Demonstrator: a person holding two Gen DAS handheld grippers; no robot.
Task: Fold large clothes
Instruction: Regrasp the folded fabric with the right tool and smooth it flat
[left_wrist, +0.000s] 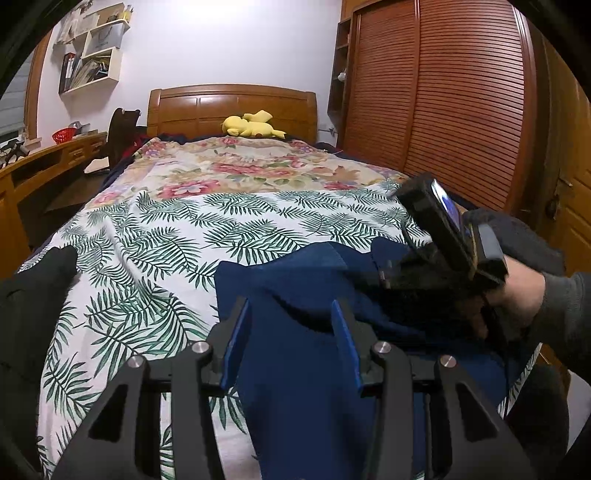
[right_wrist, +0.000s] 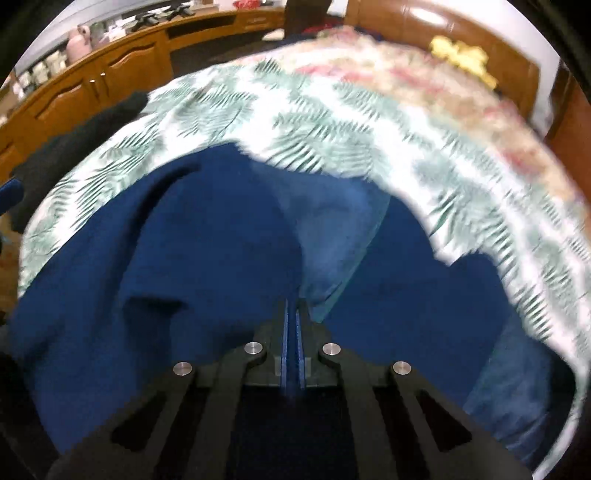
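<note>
I judge the fold to be at an early stage, with most of the work left to do. The blue garment (left_wrist: 295, 306) lies bunched at the near end of the bed (left_wrist: 177, 229), on top of the leaf-print sheet (left_wrist: 159, 236), and it is rumpled rather than spread flat: in the right wrist view I see several loose ridges and a paler, perhaps inside-out, panel (right_wrist: 332, 236) rising toward the fingers. My left gripper (left_wrist: 291, 332) hovers just above the near part of the garment with its fingers spread apart and nothing between them, so that side holds no cloth at the moment. My right gripper (right_wrist: 292, 343) has its fingers pressed close together, and the cloth seems to run right up to the tips; I take it that they pinch a fold of the garment, though the blur in that view keeps me from being sure how much cloth is caught. In the left wrist view the right gripper sits to the right, against the far right edge of the garment. I see no clean crease, no squared edges and no stacked layers anywhere, so nothing looks finished. A dark garment (left_wrist: 33, 295) rests at the left edge of the bed, apart from the blue one, and appears untouched. What remains, as I read it, is spreading the blue garment flat, then folding it.
</note>
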